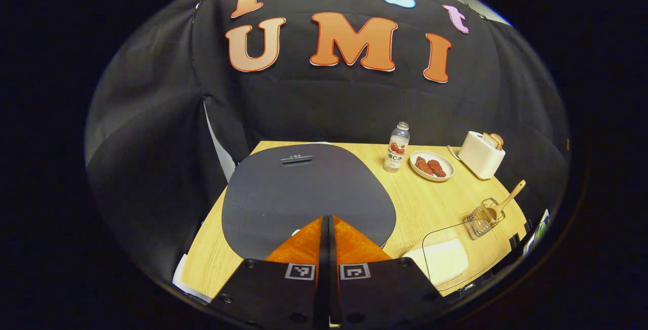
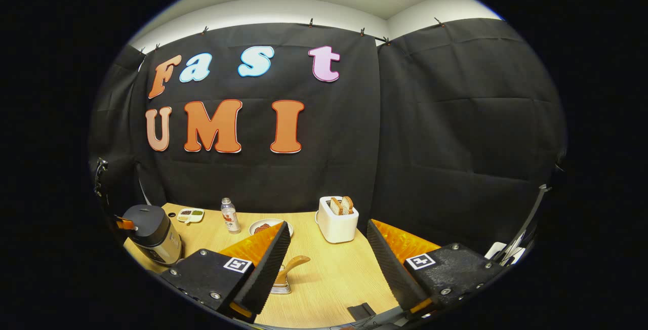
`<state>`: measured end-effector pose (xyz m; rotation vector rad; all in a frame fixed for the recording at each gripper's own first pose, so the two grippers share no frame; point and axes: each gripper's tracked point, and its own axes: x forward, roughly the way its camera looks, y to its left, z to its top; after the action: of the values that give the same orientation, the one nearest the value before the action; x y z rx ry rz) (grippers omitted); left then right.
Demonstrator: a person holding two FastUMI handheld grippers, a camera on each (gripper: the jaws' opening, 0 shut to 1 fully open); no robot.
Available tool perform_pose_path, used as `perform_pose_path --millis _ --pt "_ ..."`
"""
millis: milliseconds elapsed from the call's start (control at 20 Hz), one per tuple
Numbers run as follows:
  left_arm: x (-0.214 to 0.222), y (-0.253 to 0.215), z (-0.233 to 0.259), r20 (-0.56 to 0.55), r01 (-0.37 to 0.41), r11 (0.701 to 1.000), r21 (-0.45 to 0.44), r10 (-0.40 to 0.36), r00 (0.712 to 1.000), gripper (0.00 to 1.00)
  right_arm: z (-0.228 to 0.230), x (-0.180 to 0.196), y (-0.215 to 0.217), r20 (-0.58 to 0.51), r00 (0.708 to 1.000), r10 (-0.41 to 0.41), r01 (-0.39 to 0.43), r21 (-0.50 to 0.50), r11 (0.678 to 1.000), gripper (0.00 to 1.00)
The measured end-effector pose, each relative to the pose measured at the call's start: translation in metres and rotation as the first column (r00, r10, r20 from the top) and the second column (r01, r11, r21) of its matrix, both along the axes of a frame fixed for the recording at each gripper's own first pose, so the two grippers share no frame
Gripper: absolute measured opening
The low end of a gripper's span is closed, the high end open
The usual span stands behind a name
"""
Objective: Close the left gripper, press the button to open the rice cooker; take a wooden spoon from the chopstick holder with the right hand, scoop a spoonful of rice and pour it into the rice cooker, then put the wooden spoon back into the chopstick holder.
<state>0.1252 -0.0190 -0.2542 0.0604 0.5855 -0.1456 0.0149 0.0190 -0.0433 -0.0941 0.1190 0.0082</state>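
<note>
Left claw, fingers together, sits above rice cooker lid.

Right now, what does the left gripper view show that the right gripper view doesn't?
Left gripper view: the clear rice box and the left gripper, fingers shut, above the cooker lid. Right gripper view: a small dish behind the cooker and the right gripper, fingers open. Shared: cooker, bottle, plate, toaster, and the spoon in its holder.
</note>
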Motion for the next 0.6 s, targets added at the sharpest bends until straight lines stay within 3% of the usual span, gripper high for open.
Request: perform_pose_path --millis 150,300,350,600 --pt "-0.002 0.0 0.0 -0.016 0.032 0.999 -0.009 -0.032 0.999 0.0 -0.004 0.003 0.002 -0.013 1.0 0.001 -0.001 0.004 1.0 0.95" --pt "-0.003 0.0 -0.007 -0.088 0.052 0.999 -0.008 -0.052 0.995 0.05 -0.011 0.005 0.007 -0.031 0.999 0.009 -0.008 0.022 1.0 0.95" --pt "-0.006 0.001 -0.008 -0.122 0.057 0.998 -0.011 -0.058 0.991 0.0 -0.013 0.004 0.01 -0.034 0.999 0.014 -0.013 0.026 1.0 0.95" --pt "-0.004 0.002 0.006 -0.026 0.027 0.999 -0.022 -0.028 0.999 0.05 -0.021 0.003 0.018 -0.04 0.999 0.037 -0.036 0.03 0.999 0.95"
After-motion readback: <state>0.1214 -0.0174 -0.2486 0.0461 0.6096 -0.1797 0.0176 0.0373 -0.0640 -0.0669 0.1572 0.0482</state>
